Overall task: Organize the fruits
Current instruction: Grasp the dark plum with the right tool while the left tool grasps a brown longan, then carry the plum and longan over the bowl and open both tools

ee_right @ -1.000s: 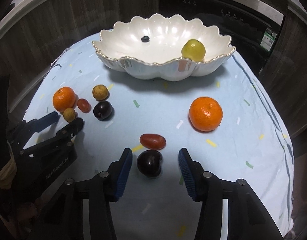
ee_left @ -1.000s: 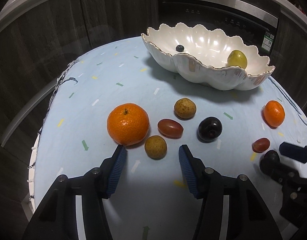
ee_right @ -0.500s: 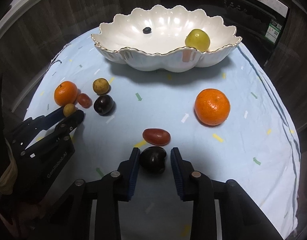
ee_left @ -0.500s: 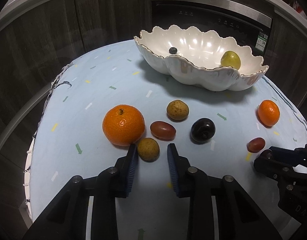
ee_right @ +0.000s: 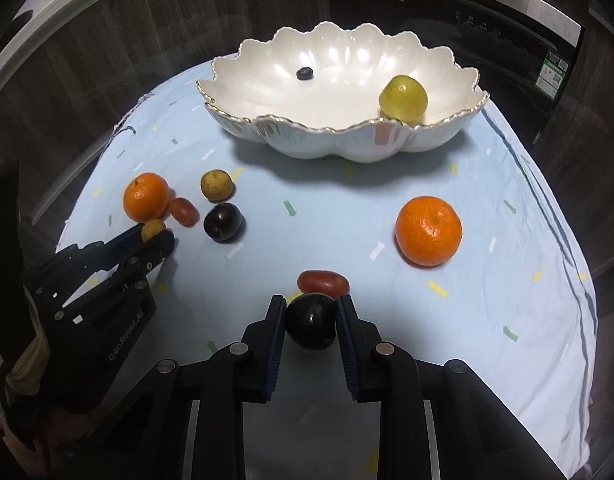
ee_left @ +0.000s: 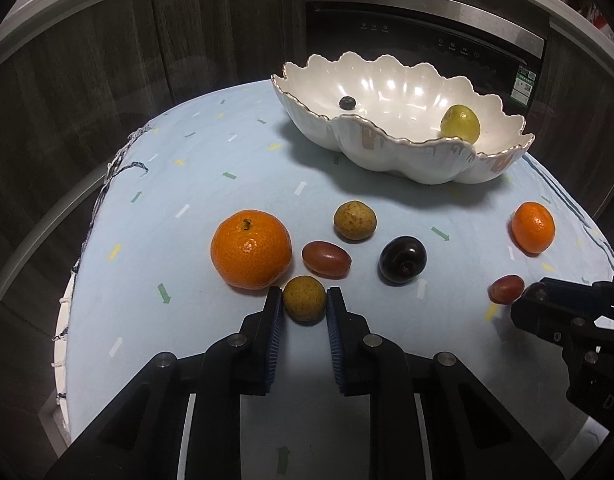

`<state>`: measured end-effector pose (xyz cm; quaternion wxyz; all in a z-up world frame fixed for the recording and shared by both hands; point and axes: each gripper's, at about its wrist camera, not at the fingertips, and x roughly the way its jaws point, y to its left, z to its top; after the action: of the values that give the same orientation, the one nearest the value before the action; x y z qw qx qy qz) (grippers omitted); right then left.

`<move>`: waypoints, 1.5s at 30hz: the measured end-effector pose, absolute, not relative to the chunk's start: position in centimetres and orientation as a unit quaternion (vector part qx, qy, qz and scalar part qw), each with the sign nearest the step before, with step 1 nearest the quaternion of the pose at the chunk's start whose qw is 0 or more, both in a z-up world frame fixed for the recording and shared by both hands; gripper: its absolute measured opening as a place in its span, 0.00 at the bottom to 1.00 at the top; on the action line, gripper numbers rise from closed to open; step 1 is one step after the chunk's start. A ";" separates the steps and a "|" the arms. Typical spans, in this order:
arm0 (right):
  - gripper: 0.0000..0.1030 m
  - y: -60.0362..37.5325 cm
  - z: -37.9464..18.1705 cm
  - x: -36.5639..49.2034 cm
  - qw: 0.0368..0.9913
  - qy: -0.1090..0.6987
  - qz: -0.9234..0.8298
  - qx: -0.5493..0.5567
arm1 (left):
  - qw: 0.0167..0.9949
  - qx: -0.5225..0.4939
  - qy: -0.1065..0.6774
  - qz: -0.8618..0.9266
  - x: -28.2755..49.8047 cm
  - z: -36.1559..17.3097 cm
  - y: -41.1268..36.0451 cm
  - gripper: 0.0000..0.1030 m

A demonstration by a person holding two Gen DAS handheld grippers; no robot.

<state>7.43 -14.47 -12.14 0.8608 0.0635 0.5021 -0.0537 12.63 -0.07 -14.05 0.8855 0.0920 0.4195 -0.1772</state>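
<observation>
Bench (ee_left: 235,168), round, under a pale blue cloth with small coloured flecks; carries every item below.

Bowl (ee_left: 387,148), white, scalloped rim, at the far side of the bench. Holds one yellow-green fruit (ee_left: 460,123) and one blueberry (ee_left: 347,102).

Left gripper (ee_left: 304,307): jaws clamped on a small yellow-brown fruit (ee_left: 304,298), which rests on the cloth just beside the large mandarin (ee_left: 251,255).

Right gripper (ee_right: 311,316): jaws clamped on a dark plum (ee_right: 311,321), low over the cloth, with a red grape tomato (ee_right: 323,282) just beyond it.

Loose on the cloth: second mandarin (ee_right: 429,231), second dark plum (ee_left: 403,259), speckled brown fruit (ee_left: 354,220), another red grape tomato (ee_left: 326,259).

Risks (a judgement only): both held fruits are round and smooth-skinned, so either could squirt out of the jaws on the lift if the grip sits off centre. The left jaw stands next to the large mandarin and could nudge it into a roll. Two grippers heading for one bowl could crowd each other above the rim. A fruit let go from too high could bounce off the glazed inside.

Change from a second ago: both pairs of jaws stood wide apart around their fruit; both have just been closing and now press on it. Neither fruit has left its spot.
</observation>
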 end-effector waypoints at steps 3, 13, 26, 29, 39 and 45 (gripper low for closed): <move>0.27 -14.6 -11.5 7.5 0.865 0.495 -0.055 0.063 | 0.888 0.092 0.416 -0.176 12.5 -13.4 0.0 0.22; 0.27 -13.7 -9.3 7.5 0.881 0.470 -0.036 0.045 | 0.895 0.081 0.408 -0.164 11.7 -11.0 0.2 0.22; 0.26 -14.8 -6.4 7.5 0.898 0.436 -0.034 0.044 | 0.901 0.080 0.397 -0.154 10.6 -8.2 -0.6 0.22; 0.26 -15.2 -5.9 7.5 0.902 0.428 -0.035 0.044 | 0.904 0.079 0.392 -0.148 10.7 -7.5 -0.7 0.22; 0.26 -17.4 -4.8 8.3 0.909 0.412 -0.047 0.046 | 0.906 0.080 0.388 -0.148 12.0 -6.0 -2.6 0.22; 0.26 -18.6 -4.0 9.1 0.914 0.400 -0.053 0.037 | 0.907 0.080 0.384 -0.153 13.1 -5.3 -3.8 0.22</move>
<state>9.10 -18.60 -3.95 0.9142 0.0374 0.3999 -0.0534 13.07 -3.83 -5.30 0.9072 0.0800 0.3838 -0.1525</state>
